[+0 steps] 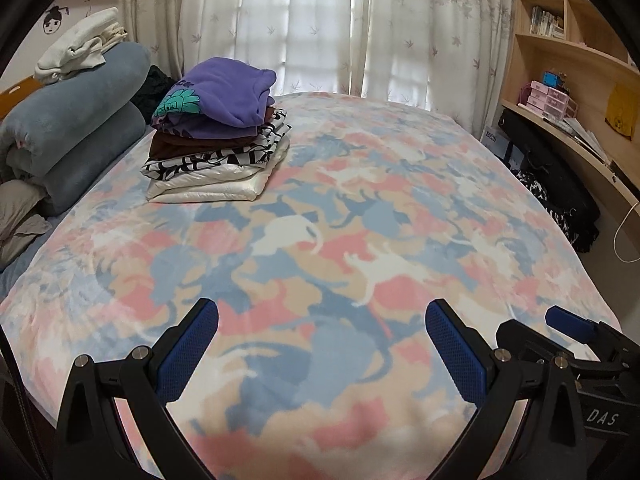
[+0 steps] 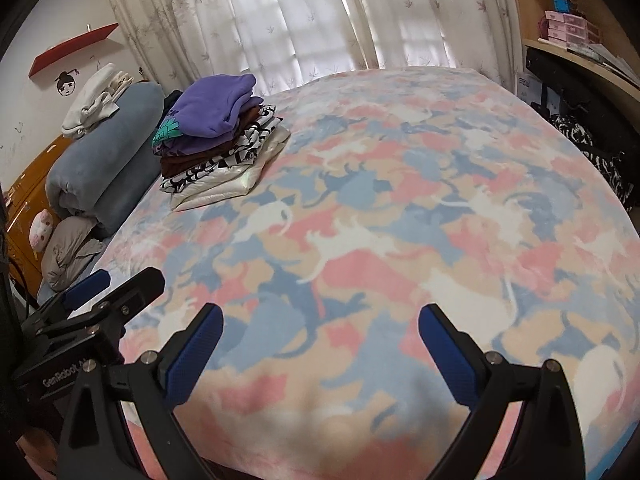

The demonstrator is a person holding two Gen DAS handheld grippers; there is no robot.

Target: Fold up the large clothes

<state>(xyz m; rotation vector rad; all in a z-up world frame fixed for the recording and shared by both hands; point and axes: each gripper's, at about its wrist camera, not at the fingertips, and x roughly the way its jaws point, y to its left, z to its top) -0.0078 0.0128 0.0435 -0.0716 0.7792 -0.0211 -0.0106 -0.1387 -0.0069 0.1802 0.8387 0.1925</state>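
A home bedroom: a bed (image 1: 320,208) under a patterned blanket, curtains (image 1: 312,24) at top, bookshelf (image 1: 560,20) upper right.

The book spines (image 1: 547,21) on the shelves at upper right of the left wrist view are too small to read. The right gripper (image 1: 568,324) shows only as one blue pad and black frame, cut off by the right edge — its "DAS" lettering breaks off. In the right wrist view the bed's near edge is blurred, and the left gripper (image 2: 86,286) at lower left shows only in part.
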